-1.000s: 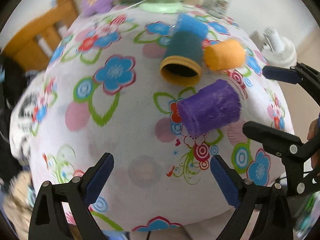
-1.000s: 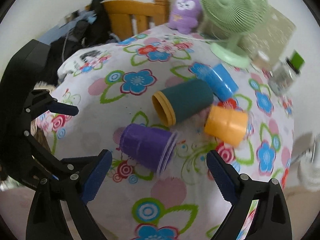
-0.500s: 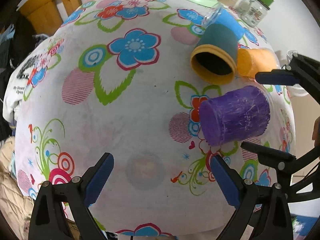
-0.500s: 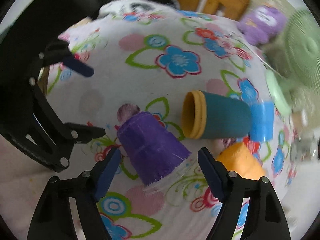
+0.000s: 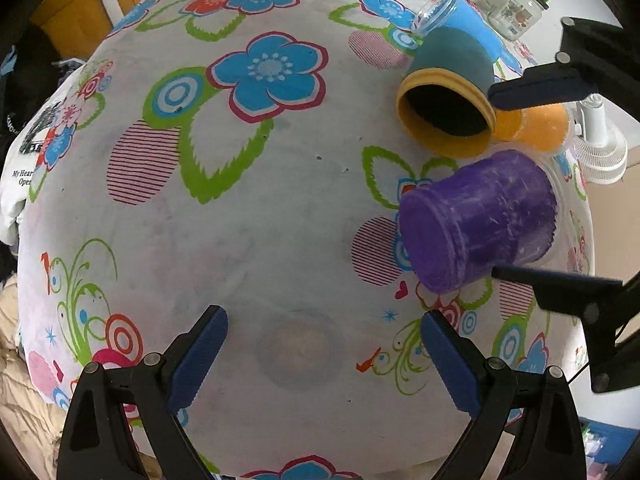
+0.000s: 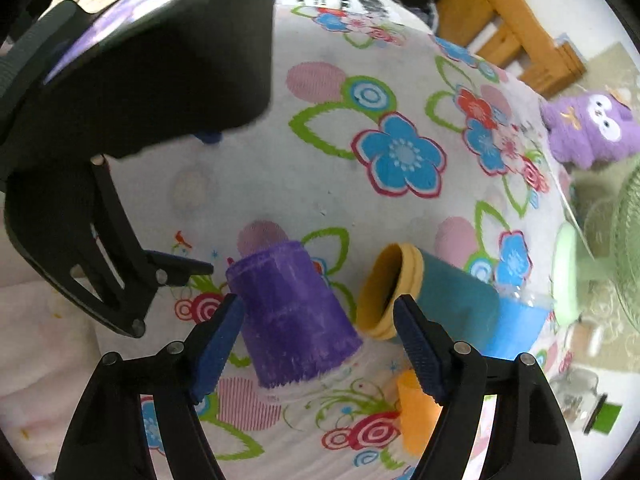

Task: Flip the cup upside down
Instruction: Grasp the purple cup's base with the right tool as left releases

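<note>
A purple plastic cup (image 5: 480,220) lies on its side on the flowered tablecloth; it also shows in the right wrist view (image 6: 292,316). My right gripper (image 6: 320,344) is open, its two blue pads on either side of the purple cup, the left pad (image 6: 218,344) close to its wall. In the left wrist view the right gripper's fingers (image 5: 556,284) flank the cup. My left gripper (image 5: 320,360) is open and empty over bare cloth, left of the purple cup.
A teal cup with a yellow rim (image 5: 448,100), a blue cup (image 5: 472,16) and an orange cup (image 5: 536,124) lie on their sides behind. A jar (image 5: 520,8), a green fan base (image 6: 568,276) and a purple plush toy (image 6: 588,128) stand at the back.
My right gripper has moved in and rotated so its open pads now flank the purple cup. My left gripper has drawn closer to the table.
</note>
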`<state>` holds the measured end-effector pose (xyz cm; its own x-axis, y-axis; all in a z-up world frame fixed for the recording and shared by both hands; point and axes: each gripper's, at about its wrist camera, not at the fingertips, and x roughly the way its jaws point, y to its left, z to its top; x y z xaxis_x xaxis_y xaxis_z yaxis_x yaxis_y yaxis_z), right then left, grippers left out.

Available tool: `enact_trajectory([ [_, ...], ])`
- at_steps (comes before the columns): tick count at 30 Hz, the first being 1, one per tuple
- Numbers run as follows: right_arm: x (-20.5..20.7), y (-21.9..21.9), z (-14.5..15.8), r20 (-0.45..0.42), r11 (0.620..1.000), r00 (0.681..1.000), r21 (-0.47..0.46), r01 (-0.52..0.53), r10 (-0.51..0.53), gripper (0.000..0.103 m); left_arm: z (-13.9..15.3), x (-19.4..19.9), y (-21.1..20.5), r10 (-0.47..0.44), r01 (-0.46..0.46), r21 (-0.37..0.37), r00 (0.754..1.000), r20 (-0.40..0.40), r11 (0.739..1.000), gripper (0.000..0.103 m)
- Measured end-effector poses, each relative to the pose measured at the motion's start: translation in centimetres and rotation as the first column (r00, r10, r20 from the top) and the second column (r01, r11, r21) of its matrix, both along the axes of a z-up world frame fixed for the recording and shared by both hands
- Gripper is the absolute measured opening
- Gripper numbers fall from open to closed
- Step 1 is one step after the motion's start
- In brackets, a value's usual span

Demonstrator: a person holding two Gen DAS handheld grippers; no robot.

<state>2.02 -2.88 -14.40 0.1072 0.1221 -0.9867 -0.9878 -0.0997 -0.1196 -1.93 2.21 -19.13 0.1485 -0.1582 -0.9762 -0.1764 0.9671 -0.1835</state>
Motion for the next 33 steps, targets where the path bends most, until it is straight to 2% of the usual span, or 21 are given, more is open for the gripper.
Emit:
enact_trajectory([
  [4, -0.6, 1.1, -1.7, -0.068, 0.998, 0.997, -0.049, -0.045, 0.041, 0.079, 0.0, 0.5, 0.7, -0.004, 0.004, -0.026, 1.0, -0.004, 1.0, 0.1],
  [8, -0.9, 1.3, -3.6, -0.12, 0.993, 0.992, -0.099, -0.061, 0.049, 0.058, -0.2, 0.9, 1.6, -0.017, 0.016, -0.059, 1.0, -0.012, 0.998, 0.102],
  [11, -0.4, 1.1, -3.8, -0.147, 0.996, 0.989, -0.093, -0.008, -0.006, 0.058, -0.2, 1.6, 2.0, -0.033, 0.032, -0.055, 0.999, -0.013, 0.998, 0.102],
  [15, 0.5, 0.4, -2.5, -0.141, 0.993, 0.983, -0.045, 0.11, -0.116, 0.057, 0.8, 2.7, 2.5, -0.058, 0.057, -0.057, 0.998, -0.005, 0.997, 0.102],
  [19, 1.8, -0.6, -0.8, -0.131, 0.964, 0.956, 0.009, 0.267, -0.264, 0.057, 2.2, 3.3, 2.2, -0.101, 0.102, -0.043, 0.995, 0.009, 0.994, 0.102],
  [24, 2.3, -2.6, 1.2, -0.124, 0.878, 0.879, 0.085, 0.472, -0.46, 0.057, 3.7, 4.5, 1.6, -0.161, 0.161, -0.012, 0.987, 0.022, 0.987, 0.102],
  [29, 2.8, -4.2, 3.2, -0.118, 0.74, 0.756, 0.158, 0.654, -0.643, 0.057, 5.7, 6.2, 1.5, -0.241, 0.24, 0.037, 0.969, 0.048, 0.97, 0.102],
  [33, 1.9, -4.5, 4.5, -0.111, 0.647, 0.676, 0.21, 0.733, -0.729, 0.057, 7.0, 6.6, 1.4, -0.329, 0.322, 0.101, 0.942, 0.07, 0.942, 0.102],
])
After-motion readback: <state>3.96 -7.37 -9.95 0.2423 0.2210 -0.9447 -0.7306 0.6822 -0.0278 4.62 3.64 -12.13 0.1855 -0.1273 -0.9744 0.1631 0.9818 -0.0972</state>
